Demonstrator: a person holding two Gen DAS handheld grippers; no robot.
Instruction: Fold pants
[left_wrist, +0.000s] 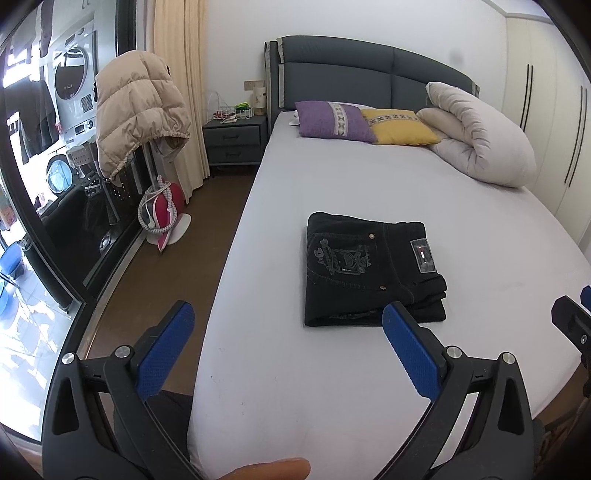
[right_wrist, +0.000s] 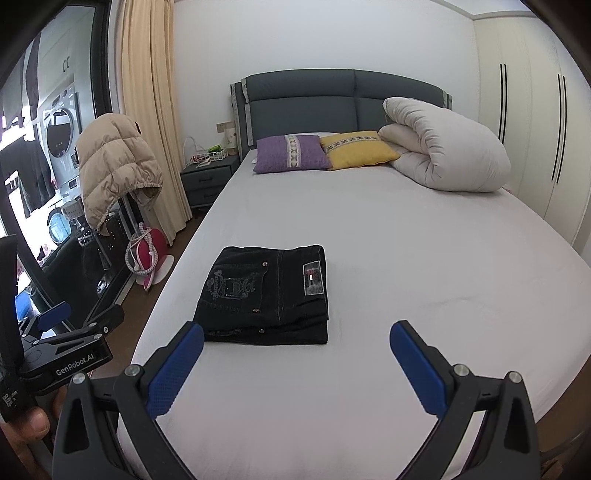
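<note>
Pants (left_wrist: 373, 269) sit folded in a compact stack on the bed (left_wrist: 480, 236), mid-sheet. Left gripper (left_wrist: 288, 325) and right gripper (right_wrist: 297, 345) both wide, empty, hovering near the stack's front edge. Looks finished — at most square the edges lightly, no dragging.

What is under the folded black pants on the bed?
The black pants lie folded in stacked layers directly on the pale bed sheet, which shows bare all round them. Anything between the layers or beneath the stack is covered and cannot be seen.
</note>
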